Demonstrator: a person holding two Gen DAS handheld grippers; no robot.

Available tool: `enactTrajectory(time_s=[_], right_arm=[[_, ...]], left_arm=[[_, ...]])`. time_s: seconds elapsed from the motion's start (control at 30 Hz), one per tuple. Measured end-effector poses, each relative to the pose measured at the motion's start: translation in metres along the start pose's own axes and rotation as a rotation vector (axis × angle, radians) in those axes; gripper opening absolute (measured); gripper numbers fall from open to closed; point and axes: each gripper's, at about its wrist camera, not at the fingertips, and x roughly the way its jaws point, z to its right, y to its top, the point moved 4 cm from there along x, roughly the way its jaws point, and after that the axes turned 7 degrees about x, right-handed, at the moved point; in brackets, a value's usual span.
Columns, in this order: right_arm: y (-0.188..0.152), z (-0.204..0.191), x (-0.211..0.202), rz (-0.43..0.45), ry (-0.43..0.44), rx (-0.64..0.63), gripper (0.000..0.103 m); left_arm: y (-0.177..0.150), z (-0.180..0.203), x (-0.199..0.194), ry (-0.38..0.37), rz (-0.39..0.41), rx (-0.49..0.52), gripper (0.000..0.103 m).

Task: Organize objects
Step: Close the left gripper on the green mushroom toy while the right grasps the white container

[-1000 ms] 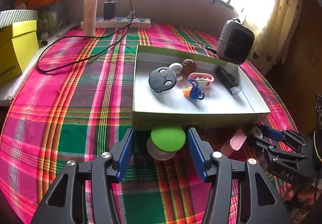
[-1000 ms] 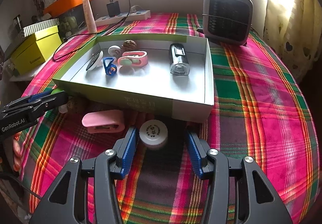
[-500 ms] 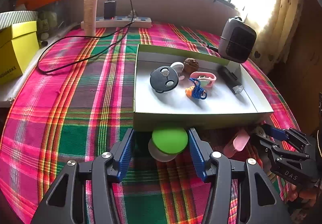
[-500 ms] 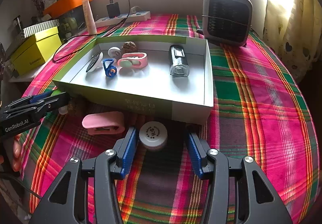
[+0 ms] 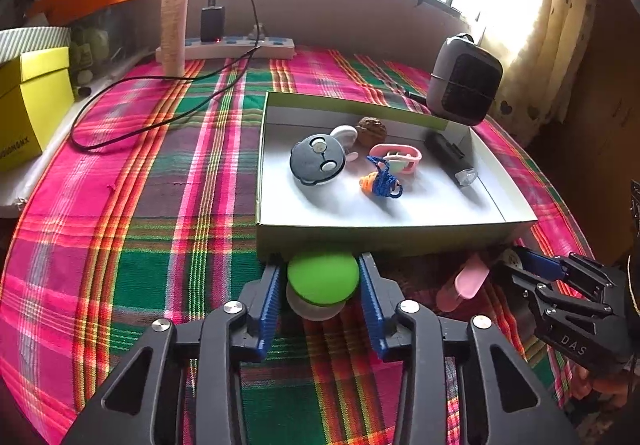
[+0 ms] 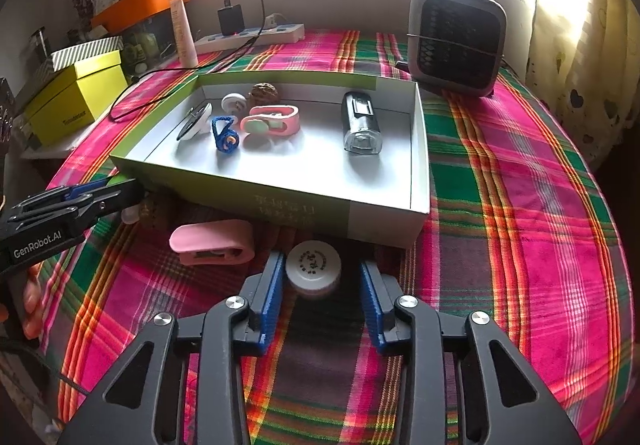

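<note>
A shallow green-and-white box [image 5: 400, 241] [image 6: 280, 205] lies on the plaid cloth and holds several small items: a dark round case [image 5: 318, 165], a walnut [image 5: 371, 130], a pink clip [image 5: 396, 157], a blue-corded trinket [image 5: 382, 185] and a black bike light [image 5: 450, 161]. My left gripper [image 5: 322, 285] has closed in on a green-lidded round jar [image 5: 323, 277] just before the box's near wall; both pads touch it. My right gripper [image 6: 322, 281] is open around a small white-capped jar [image 6: 313, 263]; the left pad touches it. A pink clip [image 6: 214, 241] lies left of it.
A grey fan heater [image 6: 456, 39] stands behind the box at the right. A power strip with charger and cable [image 5: 224, 41], a cream tube [image 5: 174, 25] and a yellow box [image 5: 28, 105] line the far and left edges. A walnut [image 6: 154, 209] lies by the box.
The left gripper's jaws have narrowed from wide apart to touching the green-lidded jar. The right gripper has edged slightly closer around the white-capped jar.
</note>
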Motion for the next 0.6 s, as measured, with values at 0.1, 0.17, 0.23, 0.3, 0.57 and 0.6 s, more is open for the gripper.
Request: enactTrajectory(time_s=[0.1,0.17,0.23,0.3,0.57,0.6], right_arm=[[-0.0004,0.0002,0.0,0.0,0.002,0.001,0.035],[-0.0004,-0.0001,-0.0002,0.002,0.003,0.001,0.035],[-0.0004,-0.0003,0.0,0.001,0.003,0.0,0.035],[-0.0007,-0.0007,0.0,0.002,0.004,-0.001,0.034],[-0.0016,-0.0018,-0.0002,0.002,0.007,-0.002,0.03],[-0.0016,-0.0018,-0.0002,0.002,0.007,-0.003,0.029]], left_arm=[[-0.0003,0.0011,0.0007,-0.005,-0.001,0.002,0.033],[-0.0003,0.0015,0.0002,-0.006,0.001,0.004,0.032],[-0.0004,0.0021,-0.0001,-0.003,0.001,0.007,0.032],[-0.0006,0.0021,-0.0001,-0.002,0.002,0.009,0.032],[-0.0006,0.0024,0.0002,-0.001,0.002,0.012,0.032],[-0.0008,0.0023,0.0004,0.003,0.001,0.014,0.032]])
